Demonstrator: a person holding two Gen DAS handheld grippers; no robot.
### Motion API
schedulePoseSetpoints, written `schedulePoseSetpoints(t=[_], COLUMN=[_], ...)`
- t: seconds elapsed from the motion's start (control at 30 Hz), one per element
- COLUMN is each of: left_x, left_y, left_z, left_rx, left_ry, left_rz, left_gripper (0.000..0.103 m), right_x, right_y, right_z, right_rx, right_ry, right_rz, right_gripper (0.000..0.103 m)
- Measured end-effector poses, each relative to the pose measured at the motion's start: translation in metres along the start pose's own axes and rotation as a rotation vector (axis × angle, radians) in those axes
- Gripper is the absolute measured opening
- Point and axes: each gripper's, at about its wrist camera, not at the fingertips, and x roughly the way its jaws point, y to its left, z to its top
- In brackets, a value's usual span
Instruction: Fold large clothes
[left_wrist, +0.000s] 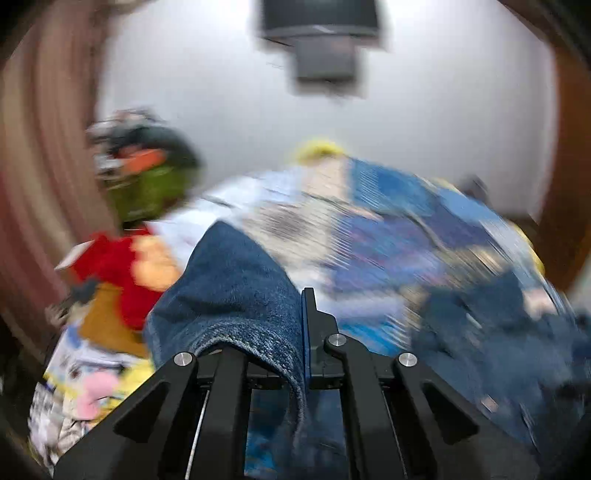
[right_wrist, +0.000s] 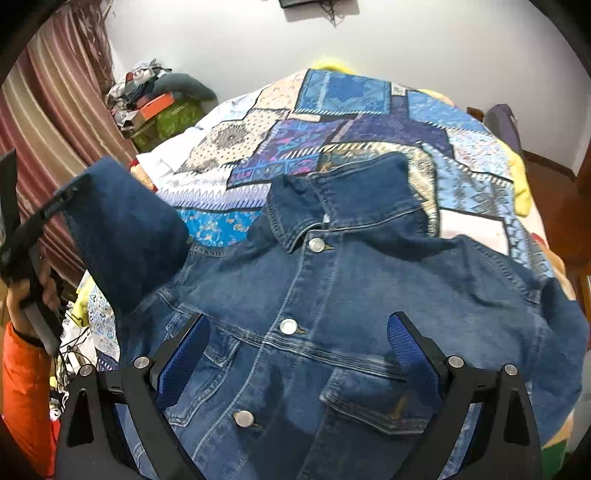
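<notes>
A dark blue denim jacket (right_wrist: 332, 295) lies front up on the patchwork bedspread (right_wrist: 332, 122), collar toward the far end, metal buttons down the middle. My left gripper (left_wrist: 301, 314) is shut on the jacket's sleeve cuff (left_wrist: 236, 280); the left wrist view is blurred. In the right wrist view the left gripper (right_wrist: 66, 192) holds that sleeve (right_wrist: 125, 229) lifted at the jacket's left side. My right gripper (right_wrist: 299, 354) is open, its blue-padded fingers (right_wrist: 410, 347) spread just above the jacket's chest, holding nothing.
A striped curtain (right_wrist: 48, 122) hangs at the left. A pile of clothes and boxes (right_wrist: 155, 103) sits at the bed's far left corner. A yellow blanket edge (right_wrist: 521, 184) runs along the bed's right side, with wooden floor (right_wrist: 554, 206) beyond.
</notes>
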Motion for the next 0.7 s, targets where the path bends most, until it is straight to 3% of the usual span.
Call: schedulePoseSetpoints(t=[0.07,0.1,0.13,0.23,0.27,0.3,0.33,0.4,0.53,0.7], left_x=[0.021,0.034,0.054,0.087,0.094,0.091,0.087,0.083,0.071,0.078], left_y=[-0.035,-0.046,-0.059,-0.069,-0.067,-0.063,-0.054,-0.042,0.002,0.04], left_z=[-0.021,-0.032,-0.052,-0.096,-0.11,-0.115,-0.116,-0.116,-0.105,-0.084], left_rx=[0.048,0.056,0.052,-0.045,-0.098,-0.127,-0.15,-0.193,-0.285,-0.383], left_ry=[0.111,0.186,0.308,0.55,0.608,0.581,0.564,0.584,0.556,0.519], left_rz=[-0.094,-0.134,-0.195,-0.349,-0.368,-0.368,-0.373,-0.391,-0.409,-0.353], left_gripper=[0.007,0.014,0.018,0.023,0.023,0.027,0.04,0.054,0.057,0.063], right_x=[-0.01,-0.015,-0.022,-0.034,-0.037,-0.039,-0.041,-0.044,-0.044,-0.039], right_y=[-0.006,-0.008,-0.011,-0.018,-0.021,-0.023,-0.026,-0.031,-0.038,-0.043], right_z=[-0.002,-0.003,-0.005,-0.009,-0.011,-0.012,-0.013,-0.015,-0.018,-0.02], right_rx=[0.011,0.016,0.022,0.031,0.034,0.036,0.038,0.047,0.059,0.073], right_ry=[-0.012,-0.018,-0.026,-0.036,-0.038,-0.038,-0.037,-0.038,-0.038,-0.034], right_rz=[0.002,0.001,-0.002,-0.008,-0.013,-0.017,-0.022,-0.025,-0.023,-0.017], right_gripper=[0.096,0.096,0.096,0.096,0.096,0.096,0.096,0.096,0.096,0.096])
